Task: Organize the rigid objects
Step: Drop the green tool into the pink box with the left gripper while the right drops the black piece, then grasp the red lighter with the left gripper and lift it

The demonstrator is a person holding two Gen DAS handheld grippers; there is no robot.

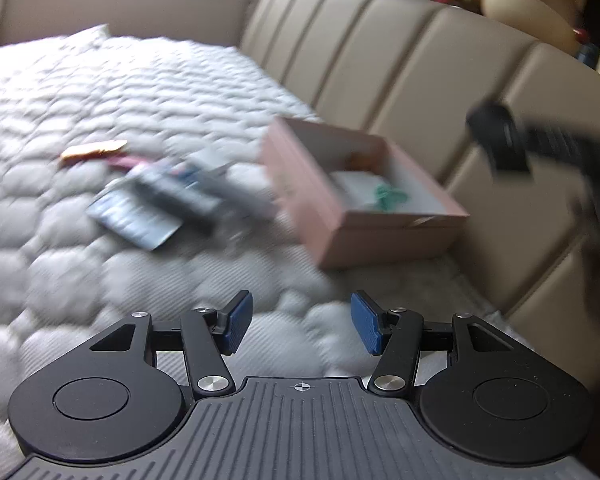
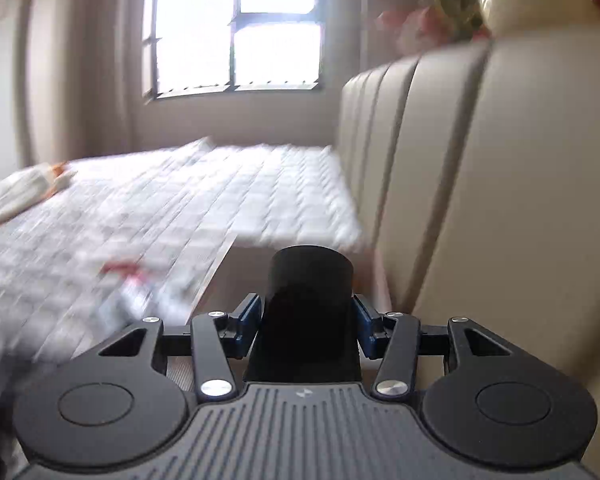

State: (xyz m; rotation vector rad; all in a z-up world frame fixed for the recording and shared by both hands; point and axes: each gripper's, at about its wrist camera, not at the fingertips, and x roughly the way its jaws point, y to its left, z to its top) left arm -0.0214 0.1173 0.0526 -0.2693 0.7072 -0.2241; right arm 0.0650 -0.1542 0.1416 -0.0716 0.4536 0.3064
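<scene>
Transfer step: right gripper (image 2: 306,326) clamped on black cylindrical object (image 2: 309,292), held above the bed (image 1: 100,92) beside the headboard (image 1: 380,60) — next, likely carry it over the pink box (image 1: 340,216) and release; left gripper (image 1: 302,322) spread apart, empty.

Box (image 1: 364,204) on mattress (image 1: 80,120), against headboard (image 1: 400,52).

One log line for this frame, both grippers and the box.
left gripper: open, empty | right gripper: shut on black object | pink box: open, on bed
</scene>
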